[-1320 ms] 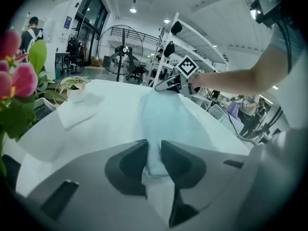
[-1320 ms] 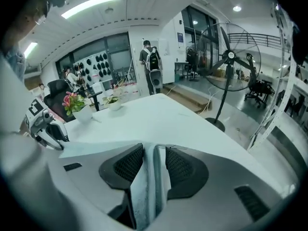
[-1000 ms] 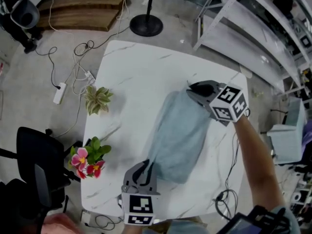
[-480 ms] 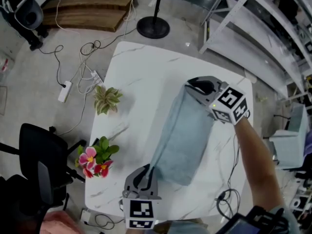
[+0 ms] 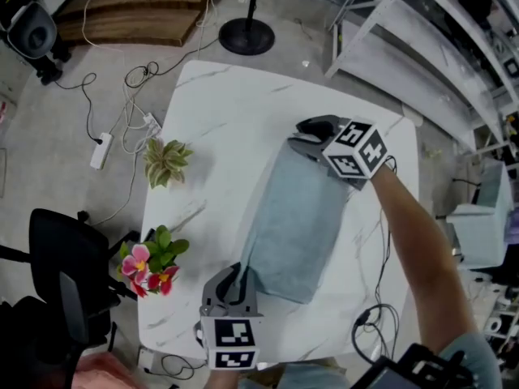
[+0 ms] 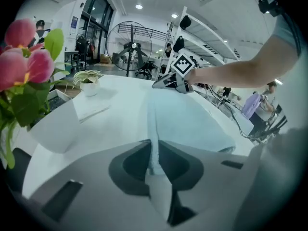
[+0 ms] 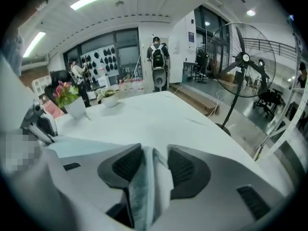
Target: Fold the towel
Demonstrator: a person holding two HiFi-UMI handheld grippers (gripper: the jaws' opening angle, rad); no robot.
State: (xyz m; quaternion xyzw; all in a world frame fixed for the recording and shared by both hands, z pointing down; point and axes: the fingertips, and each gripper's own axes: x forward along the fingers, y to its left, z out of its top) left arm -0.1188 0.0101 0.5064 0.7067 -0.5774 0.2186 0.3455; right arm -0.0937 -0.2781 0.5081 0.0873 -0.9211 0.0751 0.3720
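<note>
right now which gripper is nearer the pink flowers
Left. Left gripper pinches the towel beside the pink flowers; right gripper, jaws just opening round the towel, is at its far end.

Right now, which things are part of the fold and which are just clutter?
Job: towel; left gripper clamped on it; right gripper, fingers just opening with towel between them; table.
Clutter: flowers, plant, chair, fan base, power strip.

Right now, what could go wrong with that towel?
The jaws of the right gripper have just been opening with the towel between them, so that end may drop crooked. The left gripper pinches only a thin edge near the table rim; a tug could pull it free. The flowering plant stands close to that gripper and might get knocked.
</note>
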